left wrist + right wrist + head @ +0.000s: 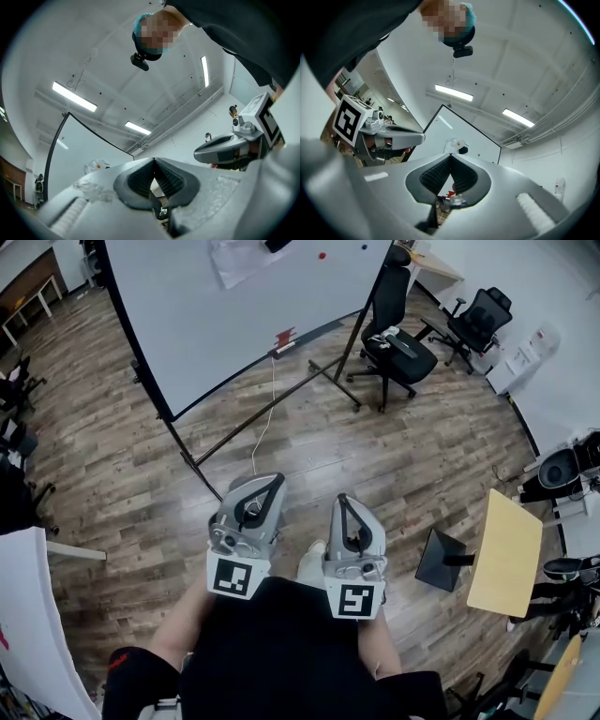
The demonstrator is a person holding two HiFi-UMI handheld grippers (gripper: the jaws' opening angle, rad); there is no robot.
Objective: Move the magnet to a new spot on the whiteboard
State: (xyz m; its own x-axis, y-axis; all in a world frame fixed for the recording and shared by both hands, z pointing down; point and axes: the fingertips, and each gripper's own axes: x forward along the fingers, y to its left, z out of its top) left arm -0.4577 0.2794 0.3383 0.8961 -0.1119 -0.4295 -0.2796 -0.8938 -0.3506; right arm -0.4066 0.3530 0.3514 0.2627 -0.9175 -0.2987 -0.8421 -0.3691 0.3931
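The whiteboard [225, 306] stands on a wheeled frame ahead of me, well beyond both grippers. A small red magnet [322, 255] sticks near its top, beside a clear plastic sheet [234, 259] and a black eraser [277, 245]. In the right gripper view the magnet [458, 143] shows as an orange-red dot on the whiteboard [454, 131]. My left gripper [270, 478] and right gripper [342, 498] are held close to my body, side by side, both shut and empty. The left gripper [153, 160] points up at the whiteboard [79, 145] and the ceiling.
A red item [284, 336] lies on the board's tray, and a cable [267, 423] hangs to the wood floor. Two black office chairs [398, 338] [478, 320] stand at the right. A wooden tabletop [504, 554] and a dark stand [441, 559] are at the near right.
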